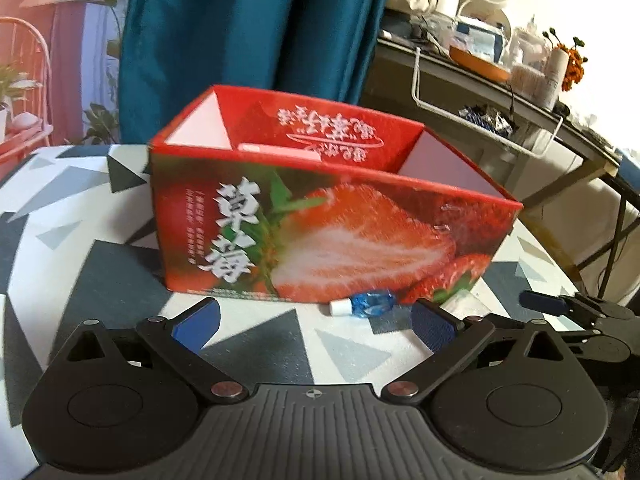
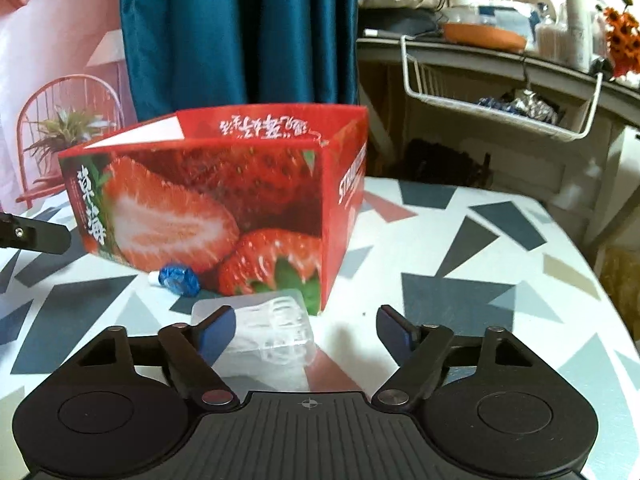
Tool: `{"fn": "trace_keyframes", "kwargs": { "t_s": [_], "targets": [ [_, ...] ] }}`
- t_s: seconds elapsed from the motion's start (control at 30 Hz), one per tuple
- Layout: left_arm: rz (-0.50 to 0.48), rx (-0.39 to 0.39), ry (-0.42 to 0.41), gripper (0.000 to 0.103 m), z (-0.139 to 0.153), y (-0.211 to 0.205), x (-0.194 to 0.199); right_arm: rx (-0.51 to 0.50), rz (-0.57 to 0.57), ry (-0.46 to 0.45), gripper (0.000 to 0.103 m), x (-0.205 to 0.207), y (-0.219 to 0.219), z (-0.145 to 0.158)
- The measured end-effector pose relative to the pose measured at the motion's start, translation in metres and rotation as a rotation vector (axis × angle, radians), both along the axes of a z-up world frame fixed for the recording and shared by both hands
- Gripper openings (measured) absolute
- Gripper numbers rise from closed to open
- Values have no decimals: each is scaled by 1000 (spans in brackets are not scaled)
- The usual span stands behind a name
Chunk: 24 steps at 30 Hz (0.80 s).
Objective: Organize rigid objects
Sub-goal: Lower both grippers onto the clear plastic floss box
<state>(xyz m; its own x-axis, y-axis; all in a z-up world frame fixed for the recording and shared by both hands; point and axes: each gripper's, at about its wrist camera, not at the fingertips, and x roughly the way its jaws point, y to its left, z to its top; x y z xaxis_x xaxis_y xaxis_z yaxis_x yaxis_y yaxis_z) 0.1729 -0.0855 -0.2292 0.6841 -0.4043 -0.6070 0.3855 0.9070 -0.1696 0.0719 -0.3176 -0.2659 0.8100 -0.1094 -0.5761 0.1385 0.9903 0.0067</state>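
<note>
- While the left wrist view looks down along its own fingers, the left gripper (image 1: 316, 320) stands wide open above the patterned tablecloth (image 1: 72, 272), nothing between its blue pads.
- Just ahead of it lies a small blue bottle (image 1: 370, 304) with a white cap, on its side, right at the foot of the strawberry box (image 1: 328, 236); whether they touch I cannot tell.
- That box is open-topped, and its near wall fills the middle of this view.
- Bare cloth runs left of the box to the table's rounded edge; on the right, the tip of the right gripper (image 1: 544, 303) reaches in low, near the box's right corner.
- Behind the table hang a teal curtain (image 1: 248, 40) and, to the right, a cluttered shelf (image 1: 480, 80) with a white wire basket (image 1: 480, 120) under it.
- From the right wrist view, the right gripper (image 2: 306, 330) is open as well, its jaws apart with no grip on anything.
- A clear plastic piece (image 2: 276, 328) lies flat on the cloth just inside the left finger (image 2: 218, 326), close to the box's near corner (image 2: 324, 216).
- The blue bottle (image 2: 178, 278) lies further left along the box's base.
- Right of the box, the tablecloth (image 2: 480, 260) lies open up to the curved table edge.
- One finger of the left gripper (image 2: 36, 234) enters from the left border, near the box's left end.
</note>
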Motion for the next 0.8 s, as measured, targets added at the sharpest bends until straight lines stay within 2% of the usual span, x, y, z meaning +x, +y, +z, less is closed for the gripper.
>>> {"fn": "trace_keyframes", "kwargs": {
  "t_s": [0.2,0.5,0.67,0.8],
  "targets": [
    [-20,-47,64,91,-12,-7,7,80,117,52,70,8,-1,-7],
    [-55,-83,145,82,-27,-13,17,61,211,82,72,22,23,-6],
    [-72,-97,184,78,-33,-16,19,88,243,104,73,28,40,-6],
    [-62,-98,212,71,-37,-13,20,82,319,138,77,33,64,-6]
  ]
}}
